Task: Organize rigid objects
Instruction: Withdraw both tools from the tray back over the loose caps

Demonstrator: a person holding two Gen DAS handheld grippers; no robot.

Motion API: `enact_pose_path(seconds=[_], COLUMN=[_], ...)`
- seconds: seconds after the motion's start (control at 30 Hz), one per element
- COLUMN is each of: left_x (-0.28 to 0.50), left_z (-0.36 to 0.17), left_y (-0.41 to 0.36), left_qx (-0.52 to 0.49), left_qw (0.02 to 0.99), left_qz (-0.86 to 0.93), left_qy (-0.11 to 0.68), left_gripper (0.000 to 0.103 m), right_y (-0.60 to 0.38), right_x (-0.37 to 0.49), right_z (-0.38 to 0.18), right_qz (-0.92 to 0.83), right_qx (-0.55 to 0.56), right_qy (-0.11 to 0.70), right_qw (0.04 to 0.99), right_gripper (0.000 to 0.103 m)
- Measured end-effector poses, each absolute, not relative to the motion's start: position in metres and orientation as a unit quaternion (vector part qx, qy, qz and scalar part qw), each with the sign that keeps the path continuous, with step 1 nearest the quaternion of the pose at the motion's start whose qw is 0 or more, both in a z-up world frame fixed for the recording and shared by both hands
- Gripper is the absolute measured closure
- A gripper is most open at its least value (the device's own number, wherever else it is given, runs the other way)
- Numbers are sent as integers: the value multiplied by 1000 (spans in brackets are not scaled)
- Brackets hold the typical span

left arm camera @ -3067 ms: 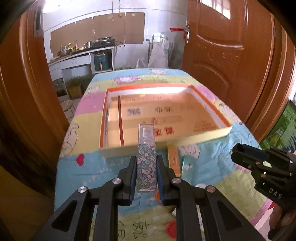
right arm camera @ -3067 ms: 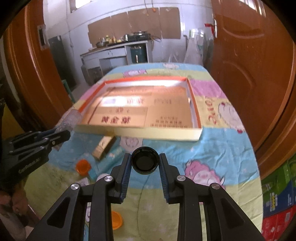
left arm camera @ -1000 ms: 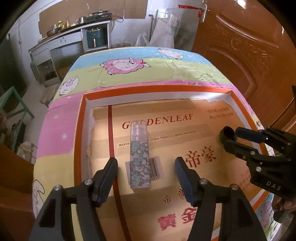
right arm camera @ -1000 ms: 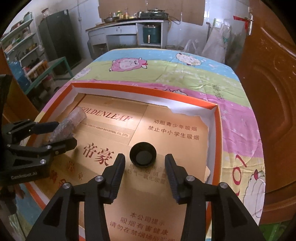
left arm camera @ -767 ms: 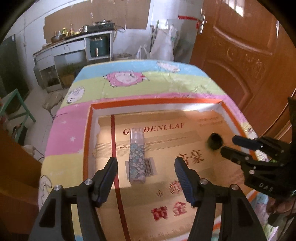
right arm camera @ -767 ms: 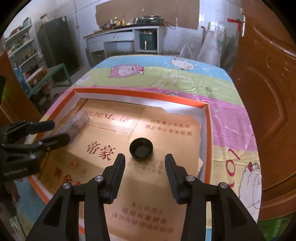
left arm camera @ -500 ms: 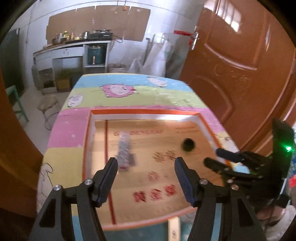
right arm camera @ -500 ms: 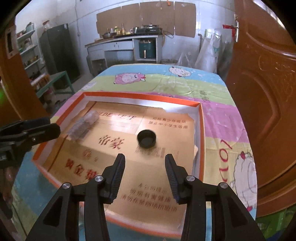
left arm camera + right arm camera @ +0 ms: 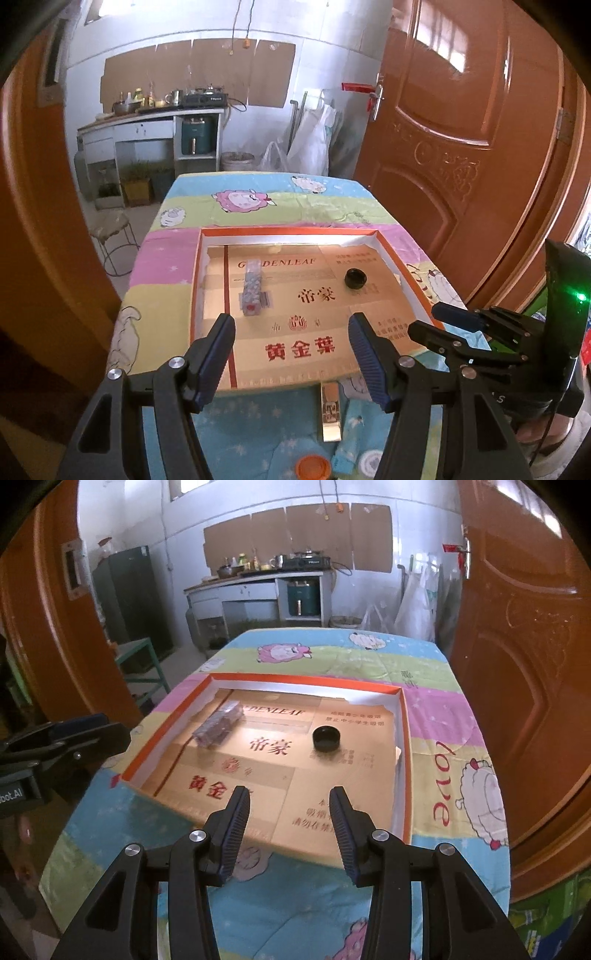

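Bottle (image 9: 252,288) and cap (image 9: 355,278) lie in our tray (image 9: 195,280), well beyond both wide-open, empty grippers: left gripper (image 9: 291,345), right gripper (image 9: 289,814).

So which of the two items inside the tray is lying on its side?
The floral-patterned bottle, lying lengthwise near the tray's left wall; the black cap sits flat, open side up.

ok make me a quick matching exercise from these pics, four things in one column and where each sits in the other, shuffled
Things:
1. floral bottle
2. black cap
3. orange lid
4. wooden block

Places:
A. on the tablecloth, just outside the tray's near wall
B. lying flat in the left part of the tray
C. near edge of the table, closest to the camera
D. in the right part of the tray, open side up

Pairs: 1-B, 2-D, 3-C, 4-A
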State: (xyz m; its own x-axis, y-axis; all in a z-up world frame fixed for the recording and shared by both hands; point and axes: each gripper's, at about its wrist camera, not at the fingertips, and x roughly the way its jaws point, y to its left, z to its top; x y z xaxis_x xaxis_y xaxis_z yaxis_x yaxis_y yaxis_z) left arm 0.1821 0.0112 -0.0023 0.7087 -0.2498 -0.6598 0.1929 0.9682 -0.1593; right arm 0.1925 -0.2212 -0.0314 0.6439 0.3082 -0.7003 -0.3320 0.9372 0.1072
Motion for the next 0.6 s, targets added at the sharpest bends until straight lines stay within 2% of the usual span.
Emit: enact_pose_path(seconds=[0.6], left_x=[110], left_z=[1], left_y=[17], left_qx=[-33], left_qw=[931], left_qz=[-122], left_qy=[343], left_gripper=[39], right_y=[-215], right_x=[113], right_z=[-20], right_qz=[185], right_qx=[-14], right_qy=[362], right_qw=[913], right_gripper=[57])
